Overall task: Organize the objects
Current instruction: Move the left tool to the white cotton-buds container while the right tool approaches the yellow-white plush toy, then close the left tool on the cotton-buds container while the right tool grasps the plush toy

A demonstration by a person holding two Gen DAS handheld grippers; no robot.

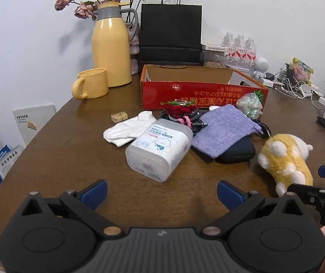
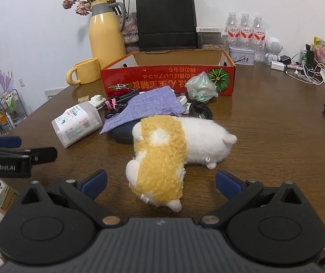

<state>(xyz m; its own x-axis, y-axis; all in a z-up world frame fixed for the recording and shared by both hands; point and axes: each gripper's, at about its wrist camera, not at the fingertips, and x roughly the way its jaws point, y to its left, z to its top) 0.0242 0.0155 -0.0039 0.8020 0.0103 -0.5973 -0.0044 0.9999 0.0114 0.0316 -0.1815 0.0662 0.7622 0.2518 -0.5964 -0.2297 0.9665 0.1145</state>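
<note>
An open red cardboard box (image 1: 198, 95) (image 2: 169, 77) stands at the back of the brown table. In front of it lie a clear plastic tub with a white label (image 1: 160, 147) (image 2: 77, 124), a white cloth (image 1: 128, 129), a purple woven pouch (image 1: 223, 129) (image 2: 146, 107) on a dark case (image 1: 237, 152), a glittery green bundle (image 1: 251, 105) (image 2: 201, 86), tangled cords and a yellow-and-white plush toy (image 1: 285, 159) (image 2: 164, 154). My left gripper (image 1: 161, 191) is open, just short of the tub. My right gripper (image 2: 161, 183) is open with the plush's near end between its fingers.
A yellow jug (image 1: 111, 45) and yellow mug (image 1: 91, 83) stand back left, a black paper bag (image 1: 170, 31) behind the box. Water bottles (image 2: 244, 31), a white robot figure (image 2: 272, 50) and chargers with cables (image 2: 308, 72) crowd the back right. The table edge curves away at left.
</note>
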